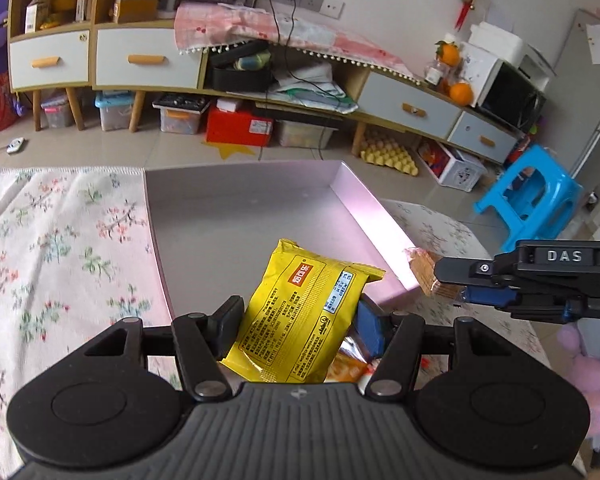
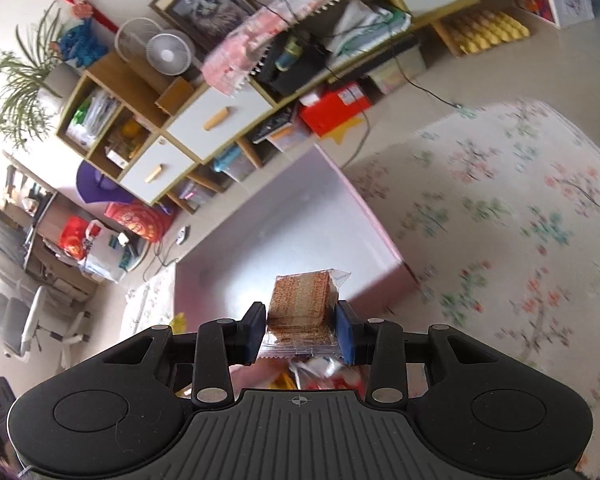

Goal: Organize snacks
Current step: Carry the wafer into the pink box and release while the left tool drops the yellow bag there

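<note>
Over the floral tablecloth (image 1: pixel 60 240) and the pink box (image 1: pixel 228 216), the left gripper (image 1: pixel 300 320) pinches a yellow snack packet (image 1: pixel 300 320) between its pads, while the right gripper (image 2: pixel 300 328) clamps a clear-wrapped cracker stack (image 2: pixel 300 300) near the box's corner.

The left tool (image 1: pixel 296 322) grips a yellow snack packet (image 1: pixel 300 320) over the near edge of an open pink box (image 1: pixel 364 204) on a floral table (image 1: pixel 60 240). At right, the right tool (image 1: pixel 446 280) clamps a clear-wrapped stack of crackers (image 1: pixel 422 270).
</note>
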